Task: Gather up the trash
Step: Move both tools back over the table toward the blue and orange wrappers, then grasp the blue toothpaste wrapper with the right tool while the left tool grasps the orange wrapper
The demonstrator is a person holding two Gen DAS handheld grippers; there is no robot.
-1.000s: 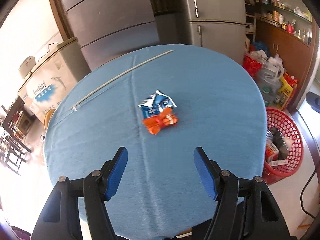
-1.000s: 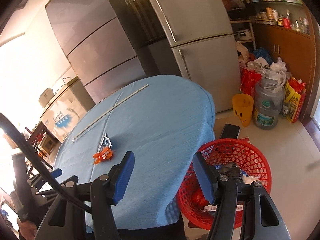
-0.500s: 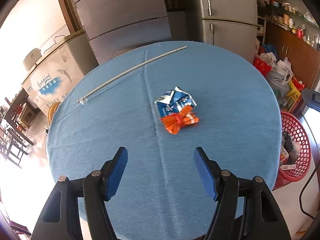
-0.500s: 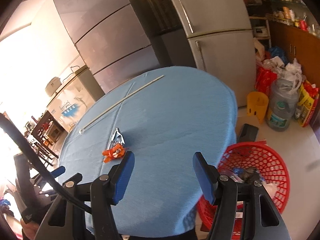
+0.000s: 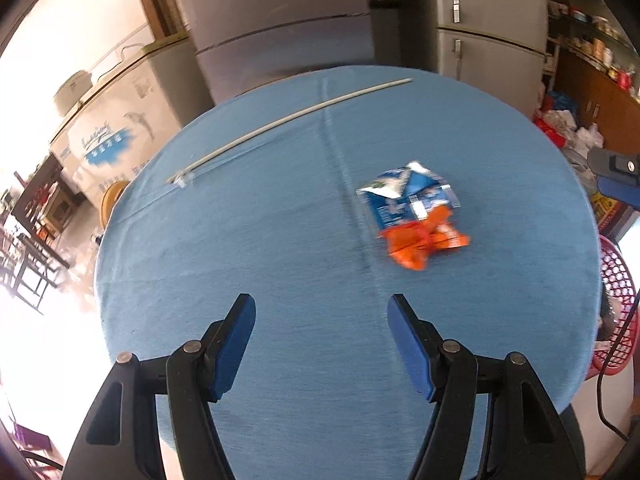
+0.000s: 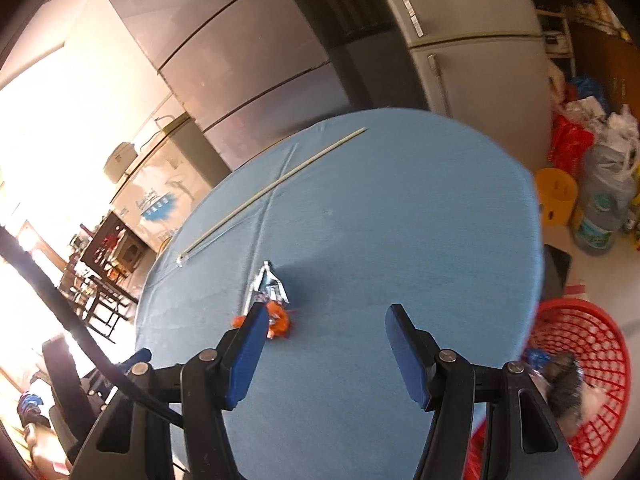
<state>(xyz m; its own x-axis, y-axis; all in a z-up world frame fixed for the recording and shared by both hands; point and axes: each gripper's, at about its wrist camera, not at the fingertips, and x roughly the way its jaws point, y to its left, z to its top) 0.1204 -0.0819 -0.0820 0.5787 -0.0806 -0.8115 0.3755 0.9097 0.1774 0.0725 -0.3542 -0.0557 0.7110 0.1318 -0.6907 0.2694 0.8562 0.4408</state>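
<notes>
Where refrigerators (image 5: 280, 20) stand behind, a blue-clothed round table (image 5: 280, 240) bears wrappers (image 5: 416, 216).

Grey fridges (image 5: 280, 20) behind round blue-clothed table (image 5: 280, 260); wooden cabinets (image 5: 600, 100) at right; bright glare at left.

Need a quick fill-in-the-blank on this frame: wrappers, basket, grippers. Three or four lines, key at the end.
1. The orange wrapper touches a crumpled ____ wrapper.
2. The basket beside the table is ____.
3. The long thin white rod lies on the ____.
4. Left gripper and right gripper both hold ____.

Missing words: blue; red; table; nothing
</notes>
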